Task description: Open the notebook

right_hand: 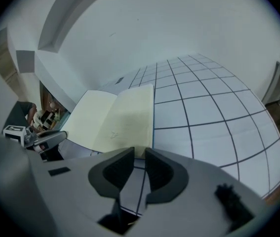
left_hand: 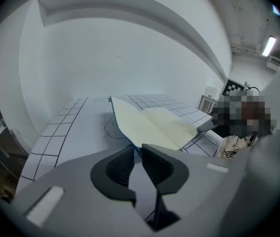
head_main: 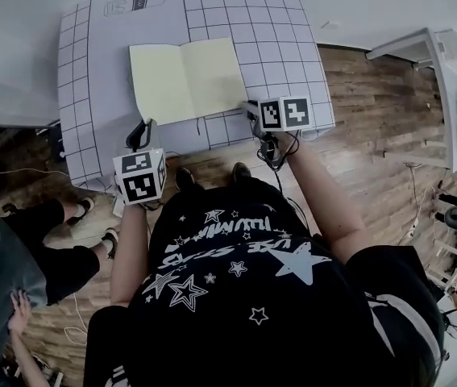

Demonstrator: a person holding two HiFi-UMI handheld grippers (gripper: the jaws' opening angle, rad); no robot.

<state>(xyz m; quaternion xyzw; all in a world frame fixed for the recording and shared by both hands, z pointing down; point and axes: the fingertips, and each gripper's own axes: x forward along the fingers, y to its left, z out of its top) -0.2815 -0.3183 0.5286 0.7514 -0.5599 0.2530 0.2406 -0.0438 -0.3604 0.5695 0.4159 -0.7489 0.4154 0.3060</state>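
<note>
The notebook (head_main: 188, 79) lies open and flat on the white gridded table (head_main: 284, 22), showing two blank pale yellow pages. My left gripper (head_main: 141, 134) hangs just short of the table's near edge, below the notebook's near left corner. In the left gripper view its jaws (left_hand: 137, 151) stand slightly apart with nothing between them, and the notebook (left_hand: 152, 125) with its blue cover edge lies right ahead. My right gripper (head_main: 250, 107) sits at the notebook's near right corner. Its jaws (right_hand: 140, 154) are open and empty, and the page corner (right_hand: 140, 149) lies just past the tips.
The table's near edge (head_main: 212, 147) runs just ahead of my body, with wood floor (head_main: 373, 135) beyond it to the right. Another person (head_main: 27, 256) sits at the lower left. A white desk (head_main: 434, 55) with gear stands at the right. Cables (head_main: 280, 156) trail from the right gripper.
</note>
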